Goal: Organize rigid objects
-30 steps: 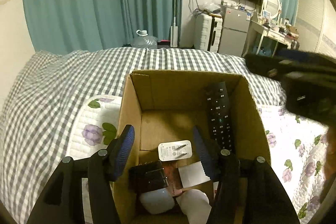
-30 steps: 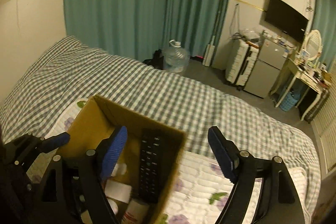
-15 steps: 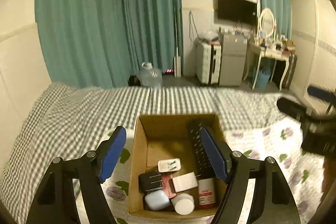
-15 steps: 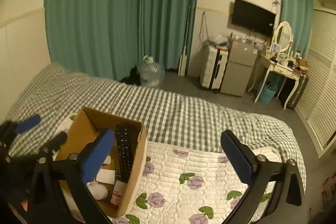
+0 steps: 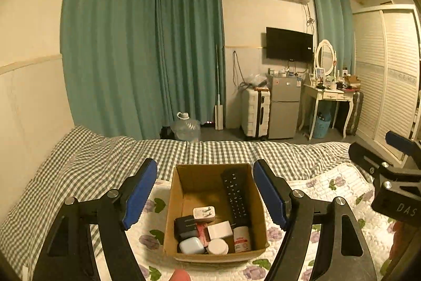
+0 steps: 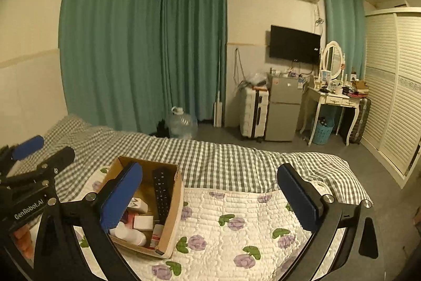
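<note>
An open cardboard box (image 5: 170,204) stands on the bed. It holds a black remote (image 5: 235,195) leaning on its right wall, a white charger (image 5: 204,212), a black block (image 5: 185,227), a pale blue case (image 5: 191,245), a white round lid (image 5: 217,246) and a red-labelled bottle (image 5: 241,238). My left gripper (image 5: 204,170) hangs open, back from and above the box, with nothing between its fingers. In the right wrist view the box (image 6: 172,215) with the remote (image 6: 161,196) lies low on the left. My right gripper (image 6: 209,170) is wide open and holds nothing.
The bed carries a green checked blanket (image 5: 86,162) and a floral quilt (image 6: 236,223). Beyond it are teal curtains, a water jug (image 5: 185,127), a white suitcase (image 5: 255,112), a small fridge (image 5: 284,107), a dressing table (image 5: 331,94) and a slatted wardrobe (image 6: 394,86).
Both grippers drew back and rose away from the box, which now looks smaller and lower. Both pairs of jaws spread wider. The views tilted up, showing more of the room.
</note>
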Tool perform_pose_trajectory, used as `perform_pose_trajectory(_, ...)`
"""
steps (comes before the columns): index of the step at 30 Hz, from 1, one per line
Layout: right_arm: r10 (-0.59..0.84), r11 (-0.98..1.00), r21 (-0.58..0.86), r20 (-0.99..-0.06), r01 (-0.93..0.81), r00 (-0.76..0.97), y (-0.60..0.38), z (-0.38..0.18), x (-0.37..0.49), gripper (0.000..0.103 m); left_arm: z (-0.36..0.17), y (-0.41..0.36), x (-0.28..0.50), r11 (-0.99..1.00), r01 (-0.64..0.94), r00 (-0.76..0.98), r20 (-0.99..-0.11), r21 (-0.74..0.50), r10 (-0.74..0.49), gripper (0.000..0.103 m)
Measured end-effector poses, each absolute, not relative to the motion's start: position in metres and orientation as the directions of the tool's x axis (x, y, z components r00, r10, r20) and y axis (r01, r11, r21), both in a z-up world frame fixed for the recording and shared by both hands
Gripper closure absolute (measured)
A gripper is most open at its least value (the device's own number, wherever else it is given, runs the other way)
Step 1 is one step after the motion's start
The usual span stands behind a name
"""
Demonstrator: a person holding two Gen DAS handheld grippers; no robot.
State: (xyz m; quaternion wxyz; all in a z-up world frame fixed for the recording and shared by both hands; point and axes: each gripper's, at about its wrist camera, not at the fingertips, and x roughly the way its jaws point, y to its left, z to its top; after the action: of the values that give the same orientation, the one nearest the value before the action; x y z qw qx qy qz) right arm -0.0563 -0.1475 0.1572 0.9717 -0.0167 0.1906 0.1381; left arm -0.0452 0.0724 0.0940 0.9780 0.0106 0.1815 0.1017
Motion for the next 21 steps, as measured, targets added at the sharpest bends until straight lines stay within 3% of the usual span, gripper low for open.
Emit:
perform_pose_trajectory(9, 0.244, 0.968, 0.013, -0.285, -0.251, 0.927, -0.158, 0.132, -0.107, 0.000, 0.056, 0.065, -0.094, 0.976, -0.216, 0.931, -0.293, 0.040, 0.218, 0.025)
perform_pose_trajectory(21, 0.258, 0.962, 0.012, -0.356, -0.272, 0.898, -0.145, 0.085, -0.115, 0.000, 0.023, 0.068, -0.103, 0.975, -0.213, 0.919, -0.324, 0.069, 0.224, 0.025)
